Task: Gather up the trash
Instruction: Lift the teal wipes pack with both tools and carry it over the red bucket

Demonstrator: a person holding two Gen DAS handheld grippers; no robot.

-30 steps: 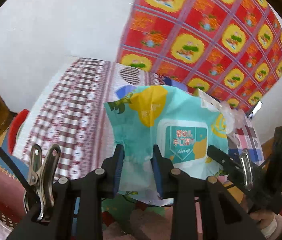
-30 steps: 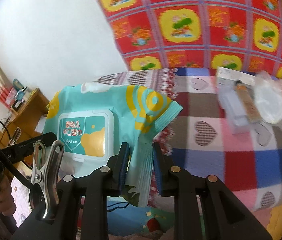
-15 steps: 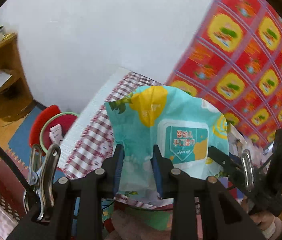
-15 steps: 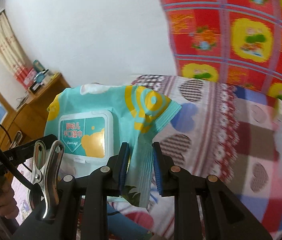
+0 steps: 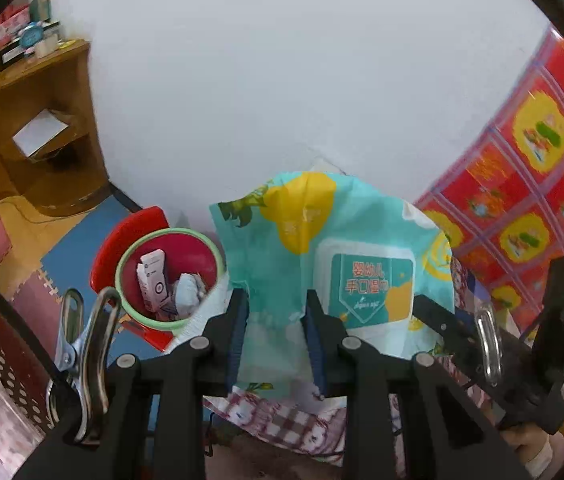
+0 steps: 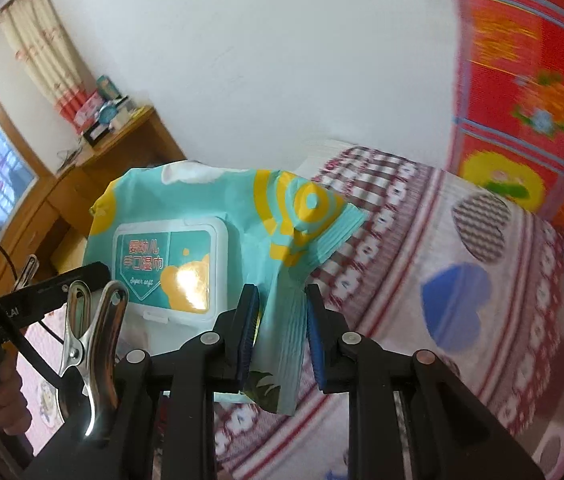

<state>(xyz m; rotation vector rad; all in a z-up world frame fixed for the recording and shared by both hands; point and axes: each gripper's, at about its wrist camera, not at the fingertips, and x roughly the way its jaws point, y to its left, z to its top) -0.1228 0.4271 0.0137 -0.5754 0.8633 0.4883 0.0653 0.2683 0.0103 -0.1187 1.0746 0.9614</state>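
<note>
The left gripper (image 5: pixel 276 330) is seen clamped on the left end of a teal wet-wipe pack (image 5: pixel 322 264), its blue pads pinching the soft film, and the right gripper (image 6: pixel 282 330) is clamped in the same way on the crimped right end of that pack (image 6: pixel 218 236); the pack is thus held in the air, stretched between the two grippers, above the edge of the bed (image 6: pixel 462 280). The step in hand is judged to be the carrying of the pack to the bin. For a clean drop, the pack is best brought squarely over the bin's mouth, the hard lid kept from tilting the load to one side, and both grips loosened together, since a single release is likely to leave the pack swinging from the other end and landing on the rim or the floor. The red bin (image 5: pixel 170 276), green-rimmed and already holding a small white carton and crumpled paper, is shown only in the left wrist view, low and to the left of the pack, on the foam floor mat (image 5: pixel 62 256); the right gripper is also seen there from outside. The window, the curtain and the heart-patterned bedcover are shown only in the right wrist view, and the bin is not visible there.
</note>
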